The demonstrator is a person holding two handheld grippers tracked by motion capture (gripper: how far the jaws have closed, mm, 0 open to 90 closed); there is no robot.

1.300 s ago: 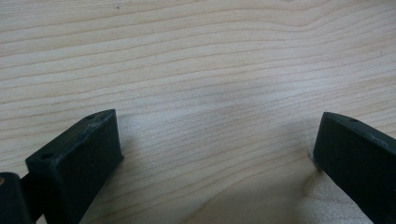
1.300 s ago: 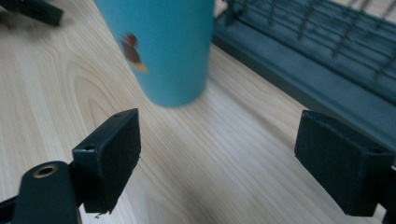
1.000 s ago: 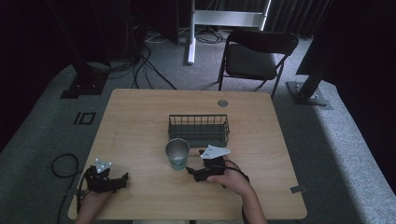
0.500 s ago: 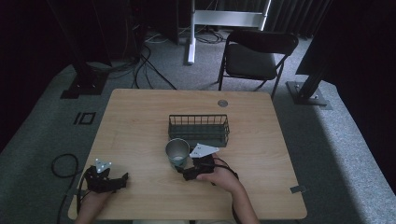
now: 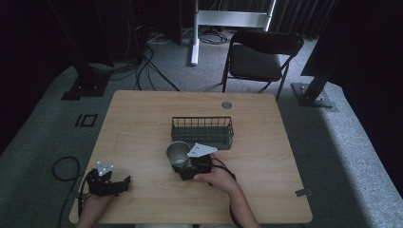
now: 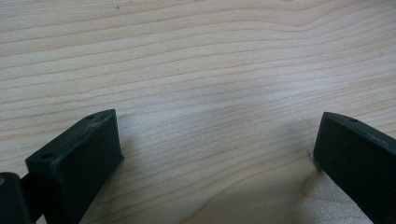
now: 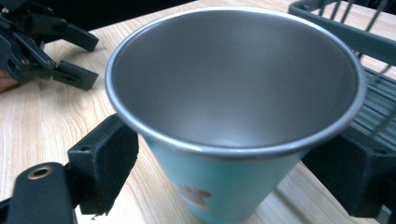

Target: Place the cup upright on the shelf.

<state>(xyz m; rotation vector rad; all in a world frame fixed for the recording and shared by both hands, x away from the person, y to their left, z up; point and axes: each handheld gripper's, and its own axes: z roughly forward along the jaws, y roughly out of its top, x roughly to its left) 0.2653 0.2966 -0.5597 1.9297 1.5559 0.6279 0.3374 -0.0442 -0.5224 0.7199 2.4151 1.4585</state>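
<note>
With the right gripper point(image 5: 183, 170) straddling the upright teal cup point(image 5: 177, 155) mid-tabletop point(image 5: 142, 123), jaws apart and just near of the wire basket point(image 5: 203, 132), an off-centre squeeze could tip it, while the left gripper point(image 5: 124, 182) rests open near-left.

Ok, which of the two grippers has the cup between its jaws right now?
The right gripper: its jaws flank the blue metal cup just under the rim. The left gripper sits apart at the table's near left corner, jaws open over bare wood.
</note>
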